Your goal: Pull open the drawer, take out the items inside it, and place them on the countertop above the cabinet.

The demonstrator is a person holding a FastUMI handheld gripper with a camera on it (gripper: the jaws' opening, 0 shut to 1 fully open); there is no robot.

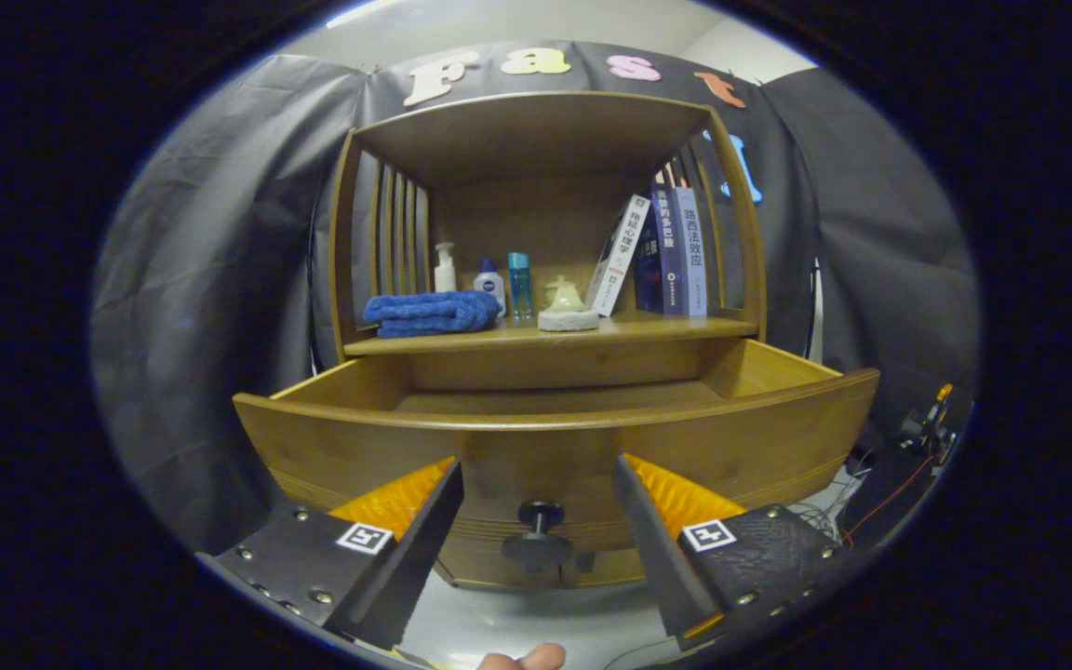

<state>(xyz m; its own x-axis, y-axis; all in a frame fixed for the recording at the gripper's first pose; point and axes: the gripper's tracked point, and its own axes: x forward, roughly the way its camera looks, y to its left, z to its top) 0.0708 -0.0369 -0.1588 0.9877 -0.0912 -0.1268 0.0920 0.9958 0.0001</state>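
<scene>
The wooden drawer (555,437) of a small cabinet (536,140) stands pulled out toward the fingers, its bare floor showing behind the curved front panel; no item can be made out inside from this angle. A dark round knob (539,530) on the drawer front sits between the two fingers, which are spread wide and hold nothing, the gripper (536,493) poised just short of the panel. On the countertop (685,328) above the drawer lie a folded blue towel (429,313), a white pump bottle (445,268), a small white bottle with a blue cap (489,279), a slim teal bottle (519,285) and a pale ornament on a white base (567,307). Books (662,251) lean at the right end. A fingertip (527,659) shows beneath the gripper.
</scene>
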